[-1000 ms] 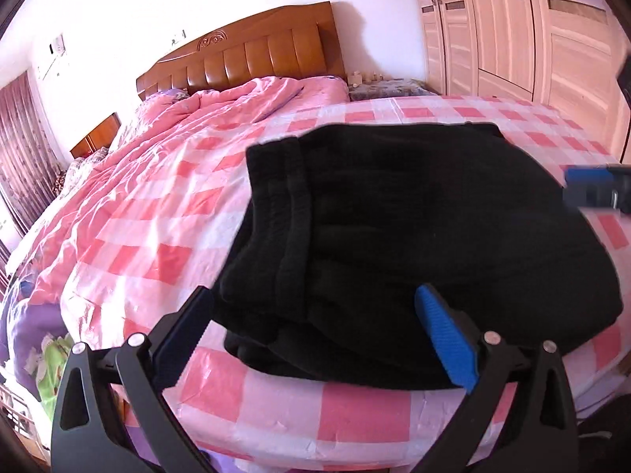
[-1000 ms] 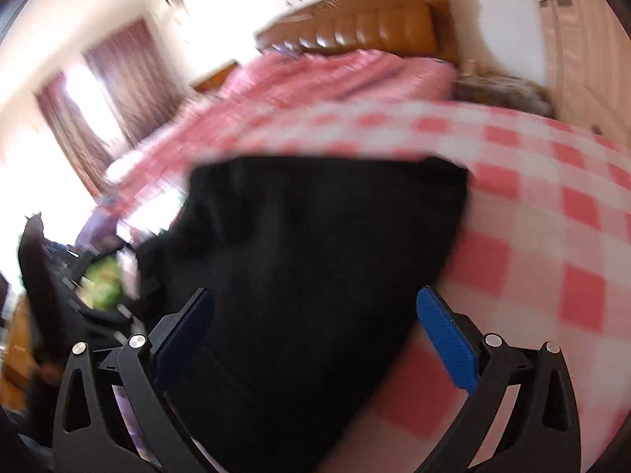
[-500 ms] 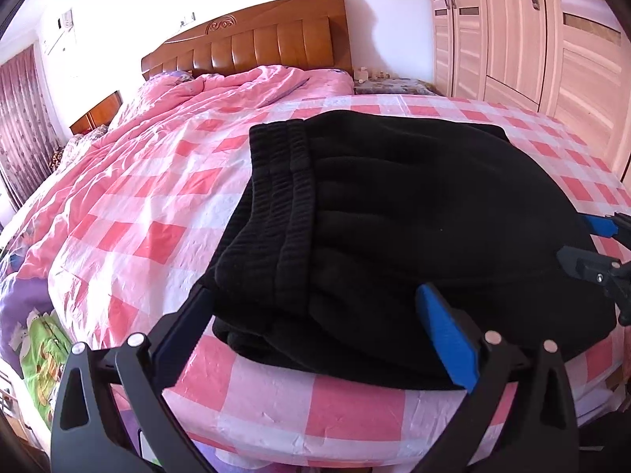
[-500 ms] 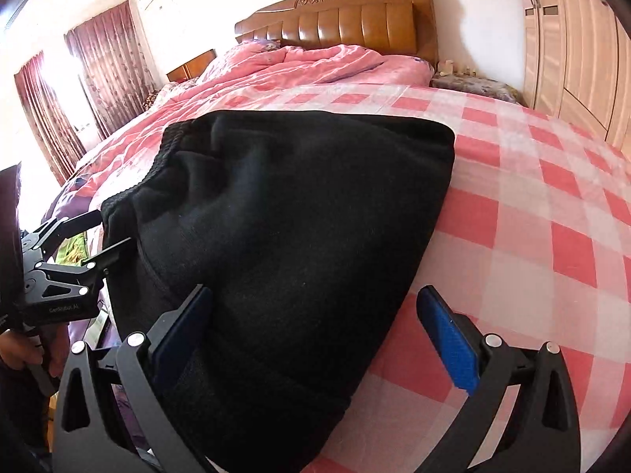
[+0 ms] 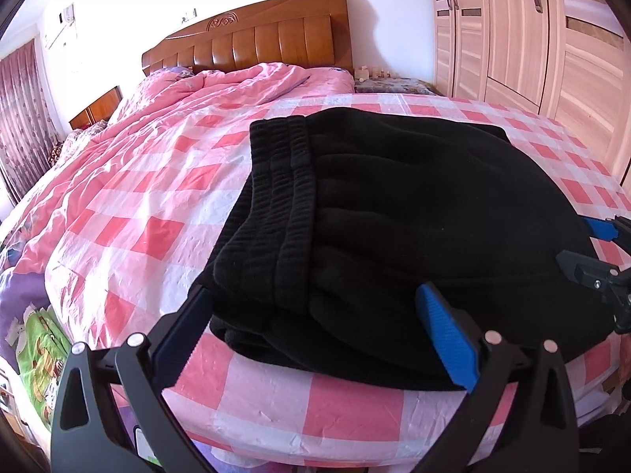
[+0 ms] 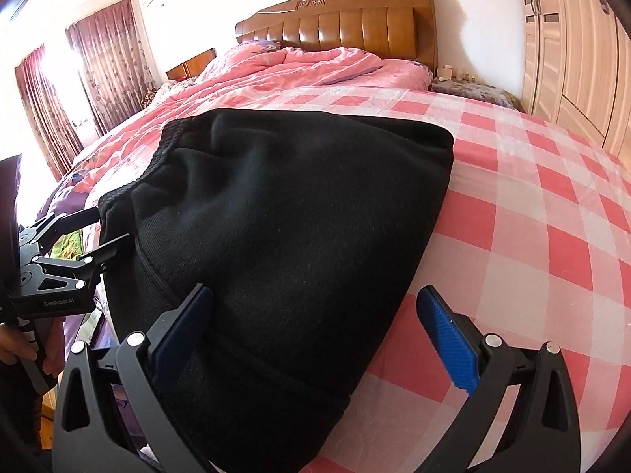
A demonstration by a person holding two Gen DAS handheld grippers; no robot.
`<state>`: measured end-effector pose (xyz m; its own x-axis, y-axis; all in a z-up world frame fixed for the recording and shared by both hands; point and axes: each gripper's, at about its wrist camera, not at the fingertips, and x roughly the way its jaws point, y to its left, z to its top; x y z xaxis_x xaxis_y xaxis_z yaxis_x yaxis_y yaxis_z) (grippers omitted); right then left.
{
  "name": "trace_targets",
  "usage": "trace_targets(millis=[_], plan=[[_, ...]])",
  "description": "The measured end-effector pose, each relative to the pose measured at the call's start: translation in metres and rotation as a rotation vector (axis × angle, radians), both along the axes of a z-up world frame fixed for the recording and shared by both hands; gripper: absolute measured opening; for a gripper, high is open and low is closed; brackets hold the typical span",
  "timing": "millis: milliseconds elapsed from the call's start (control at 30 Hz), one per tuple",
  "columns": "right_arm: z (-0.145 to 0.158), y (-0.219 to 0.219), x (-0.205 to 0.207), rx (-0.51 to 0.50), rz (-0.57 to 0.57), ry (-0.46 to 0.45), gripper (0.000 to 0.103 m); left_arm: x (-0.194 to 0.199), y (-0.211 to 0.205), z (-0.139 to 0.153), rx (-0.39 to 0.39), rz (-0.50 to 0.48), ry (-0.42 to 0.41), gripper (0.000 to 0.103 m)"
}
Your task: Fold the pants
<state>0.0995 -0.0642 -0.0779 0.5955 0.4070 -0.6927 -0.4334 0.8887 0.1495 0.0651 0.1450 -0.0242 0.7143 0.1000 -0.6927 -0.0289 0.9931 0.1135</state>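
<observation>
Black pants (image 5: 394, 216) lie folded in a thick stack on the pink checked bed cover (image 5: 150, 213), ribbed waistband on the left side. They also show in the right wrist view (image 6: 284, 236). My left gripper (image 5: 319, 323) is open at the stack's near left corner, fingers either side of the fold edge. My right gripper (image 6: 315, 327) is open at the stack's near right corner, its left finger against the cloth. Each gripper shows in the other's view: the right one (image 5: 591, 252), the left one (image 6: 98, 232). Neither grips cloth.
The near bed edge (image 5: 315, 425) runs just under the stack. A bunched pink quilt (image 5: 221, 86) and wooden headboard (image 5: 252, 39) lie beyond. A wardrobe (image 5: 532, 31) stands at right, curtains (image 6: 98, 63) at left.
The blurred right wrist view has settled. My right gripper came down to the stack's right corner. Both grippers stay open; the pants have not moved.
</observation>
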Motion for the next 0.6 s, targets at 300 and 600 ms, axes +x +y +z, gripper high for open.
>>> trace_targets(millis=[300,600], plan=[[-0.0008,0.0015,-0.0006,0.003,-0.001,0.001,0.099,-0.0001,0.0004,-0.0006,-0.003,0.000,0.000,0.102],[-0.0019,0.0018,-0.0008,0.010,0.000,0.006,0.099,-0.0002,0.0011,-0.0011,-0.002,0.002,0.003,0.102]])
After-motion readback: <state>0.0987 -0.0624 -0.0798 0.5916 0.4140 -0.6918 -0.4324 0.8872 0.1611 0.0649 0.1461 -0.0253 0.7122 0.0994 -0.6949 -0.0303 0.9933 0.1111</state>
